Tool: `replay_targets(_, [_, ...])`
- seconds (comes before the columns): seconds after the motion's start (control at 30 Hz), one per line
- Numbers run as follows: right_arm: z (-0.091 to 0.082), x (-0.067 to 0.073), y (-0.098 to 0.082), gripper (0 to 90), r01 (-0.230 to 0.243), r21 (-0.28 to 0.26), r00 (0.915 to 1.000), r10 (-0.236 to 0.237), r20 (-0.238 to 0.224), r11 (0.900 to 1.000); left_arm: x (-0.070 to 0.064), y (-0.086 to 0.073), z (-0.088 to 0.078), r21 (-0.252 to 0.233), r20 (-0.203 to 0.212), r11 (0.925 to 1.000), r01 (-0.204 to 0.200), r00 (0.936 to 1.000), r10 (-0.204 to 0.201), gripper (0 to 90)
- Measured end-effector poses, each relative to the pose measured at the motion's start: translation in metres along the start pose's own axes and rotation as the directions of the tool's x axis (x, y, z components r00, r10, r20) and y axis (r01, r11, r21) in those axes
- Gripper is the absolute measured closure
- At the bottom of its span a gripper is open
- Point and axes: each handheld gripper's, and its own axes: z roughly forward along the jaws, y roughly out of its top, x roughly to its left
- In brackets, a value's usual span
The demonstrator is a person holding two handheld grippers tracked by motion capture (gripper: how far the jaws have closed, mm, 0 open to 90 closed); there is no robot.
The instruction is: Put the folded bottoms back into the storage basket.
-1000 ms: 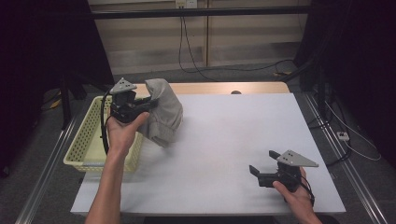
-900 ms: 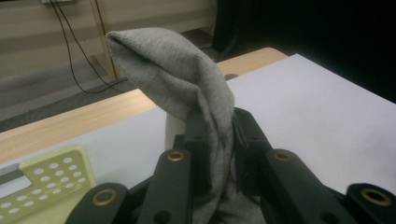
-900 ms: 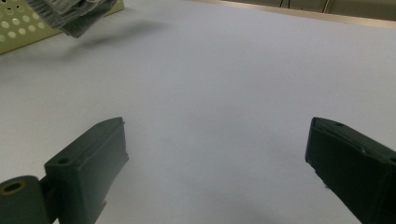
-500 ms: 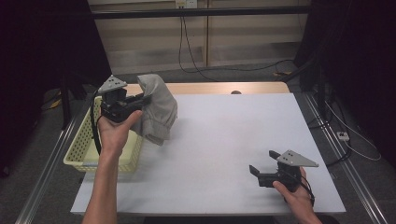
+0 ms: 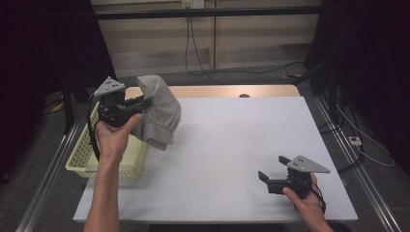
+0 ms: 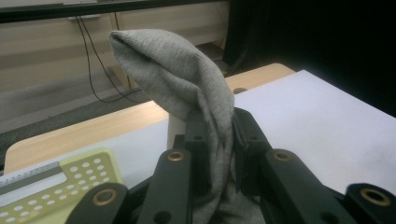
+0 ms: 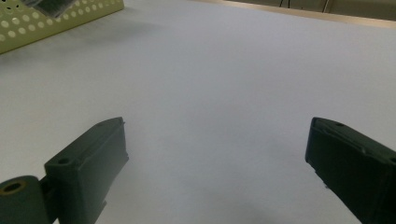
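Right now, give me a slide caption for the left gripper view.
Left tool clamped on a grey cloth, above the white table beside a yellow basket.

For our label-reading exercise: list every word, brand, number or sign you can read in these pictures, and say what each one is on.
There is no readable text.
The ruler-like strip in the yellow basket carries fine marks, too small to read.
The grey cloth in the left gripper, the white table and the right gripper bear no print.
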Motion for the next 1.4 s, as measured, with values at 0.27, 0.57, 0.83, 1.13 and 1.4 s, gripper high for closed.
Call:
replay_targets(0.27, [0.000, 0.000, 0.000, 5.2, 0.003, 0.001, 1.0000, -0.003, 0.000, 1.000, 0.005, 0.003, -0.016, -0.032, -0.017, 0.9995, 0.008, 0.9998, -0.008, 78.5])
replay_targets(0.57, [0.000, 0.000, 0.000, 5.3, 0.003, 0.001, 1.0000, -0.003, -0.001, 1.000, 0.007, 0.005, -0.029, -0.058, -0.046, 0.9983, 0.009, 0.9989, -0.012, 78.6])
replay_targets(0.83, [0.000, 0.000, 0.000, 5.2, 0.003, 0.002, 1.0000, -0.003, -0.002, 1.000, 0.007, 0.008, -0.042, -0.080, -0.062, 0.9968, 0.002, 0.9981, -0.007, 78.6])
replay_targets(1.13, [0.000, 0.001, 0.000, 5.2, 0.004, 0.002, 1.0000, -0.004, -0.002, 1.000, 0.009, 0.009, -0.053, -0.095, -0.078, 0.9954, 0.011, 0.9968, -0.018, 78.6])
replay_targets(1.4, [0.000, 0.001, 0.000, 5.2, 0.004, 0.002, 1.0000, -0.004, -0.003, 1.000, 0.019, 0.006, -0.067, -0.111, -0.104, 0.9934, 0.029, 0.9938, -0.041, 78.6])
